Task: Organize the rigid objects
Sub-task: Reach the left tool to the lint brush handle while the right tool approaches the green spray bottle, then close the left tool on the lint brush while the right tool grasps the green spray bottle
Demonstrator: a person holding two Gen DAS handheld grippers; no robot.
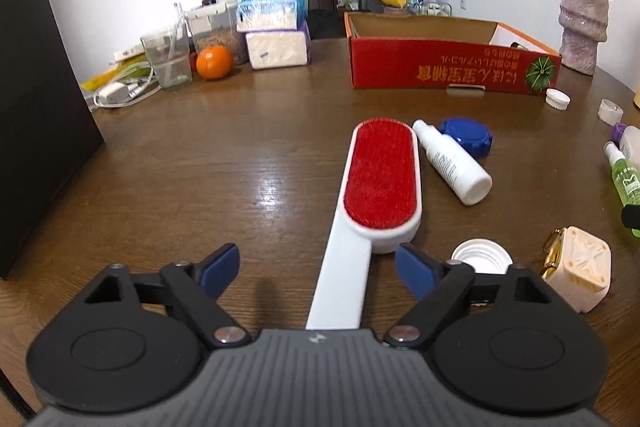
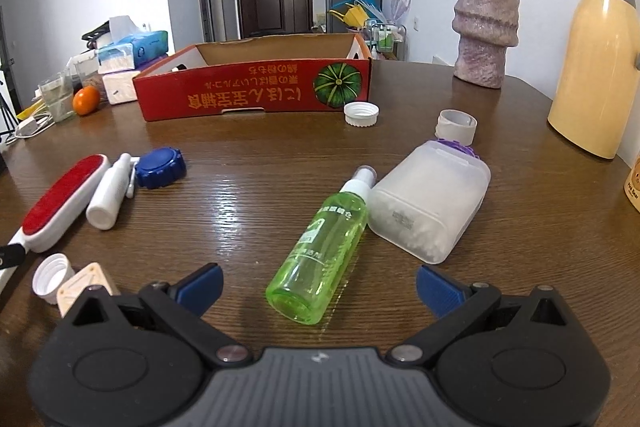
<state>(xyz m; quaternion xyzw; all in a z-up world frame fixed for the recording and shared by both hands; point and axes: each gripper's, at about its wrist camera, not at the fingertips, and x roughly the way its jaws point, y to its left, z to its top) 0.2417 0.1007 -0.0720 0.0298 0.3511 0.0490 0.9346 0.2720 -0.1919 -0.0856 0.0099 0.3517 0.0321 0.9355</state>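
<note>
On the brown wood-grain table (image 2: 248, 187), far left, a clear glass (image 1: 168, 57) with a little water is seen beside an orange (image 1: 214, 62) and stacked tissue packs (image 1: 276, 35). A red cardboard box (image 2: 256, 89), shallow and open-topped, is set at the back; its floor is mostly hidden. A lint brush (image 1: 380, 179), white plastic with an oval red velvet pad, is laid handle-first between the spread jaws of the left gripper (image 1: 318, 267), neither pad touching it. Touching its head is a white spray bottle (image 1: 452, 163) on its side, with a ribbed blue lid (image 1: 466, 137) just beyond. A translucent green spray bottle (image 2: 320, 247) is laid between the parted, unclenched jaws of the right gripper (image 2: 318, 287), untouched. Against it rests a frosted flat bottle (image 2: 430, 203) holding white granules. A rough mauve vase (image 2: 486, 31) holds dried roses.
</note>
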